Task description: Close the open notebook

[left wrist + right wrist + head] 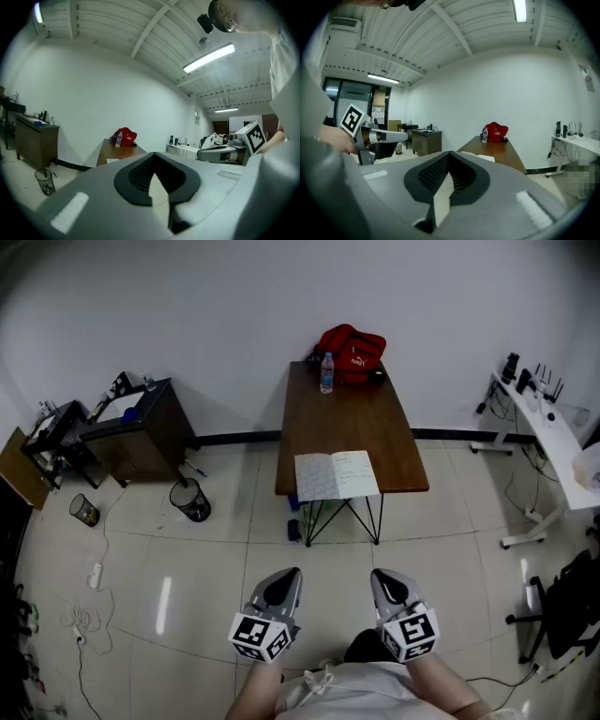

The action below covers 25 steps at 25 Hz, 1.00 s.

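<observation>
The open notebook (336,474) lies with white pages up at the near end of a brown table (352,413), overhanging its front edge. It shows small and far off in the left gripper view (112,161) and the right gripper view (480,157). My left gripper (289,576) and right gripper (380,576) are held side by side, low over the floor, well short of the table. Both are shut and hold nothing. A red bag (352,352) and a water bottle (326,373) stand at the table's far end.
A dark cabinet (131,423) stands at the left, with a wire waste bin (190,500) and a small can (84,510) near it. A white desk (548,423) and a black chair (572,601) are at the right. Cables and a power strip (94,575) lie on the floor at left.
</observation>
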Motion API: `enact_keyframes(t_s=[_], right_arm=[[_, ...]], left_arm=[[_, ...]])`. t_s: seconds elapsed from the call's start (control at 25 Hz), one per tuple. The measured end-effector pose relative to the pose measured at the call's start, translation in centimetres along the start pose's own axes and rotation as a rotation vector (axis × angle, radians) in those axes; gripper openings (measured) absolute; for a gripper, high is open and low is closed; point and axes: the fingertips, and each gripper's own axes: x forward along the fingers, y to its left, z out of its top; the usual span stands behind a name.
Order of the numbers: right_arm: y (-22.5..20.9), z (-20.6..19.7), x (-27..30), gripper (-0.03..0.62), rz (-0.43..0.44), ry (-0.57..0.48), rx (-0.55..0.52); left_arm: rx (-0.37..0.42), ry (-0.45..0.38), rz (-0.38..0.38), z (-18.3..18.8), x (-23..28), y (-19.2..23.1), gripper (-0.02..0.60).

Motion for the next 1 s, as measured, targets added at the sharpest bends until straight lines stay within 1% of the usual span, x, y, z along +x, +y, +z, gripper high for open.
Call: enact_keyframes(t_s=[0.16, 0.36, 0.6, 0.72, 0.8, 0.88, 1.0], right_arm=[[-1.1, -0.5, 2.6, 0.006, 0.015, 0.01, 0.003], [-3.9, -1.1, 7.8, 0.007, 0.05, 0.028, 0.011], [-9.5, -1.1, 14.6, 0.006, 0.106, 0.05, 0.016], [-12.7, -0.8, 17.8, 0.007, 0.113, 0.066, 0.018], [-14.5, -0.8, 20.0, 0.006, 0.125, 0.09, 0.018], [-15.7, -1.3, 22.2, 0.007, 0.147, 0.115, 0.021], [-16.6, -2.5, 25.3, 0.006, 0.197, 0.165, 0.02]], left_arm=[[-0.013, 0.014, 0.026, -1.1, 1.6, 2.1, 0.006], [-0.034, 0.047, 0.065, -2.2, 5.9, 5.7, 0.006], [-0.075, 0.091, 0.102, -3.1, 13.6, 9.7, 0.006], [-0.093, 0.121, 0.114, -3.6, 17.8, 11.5, 0.006], [-0.114, 0.144, 0.122, -4.4, 20.2, 12.9, 0.006], [-0.152, 0.178, 0.137, -6.0, 22.3, 14.6, 0.006], [-0.213, 0.24, 0.186, -8.8, 24.1, 17.8, 0.006]])
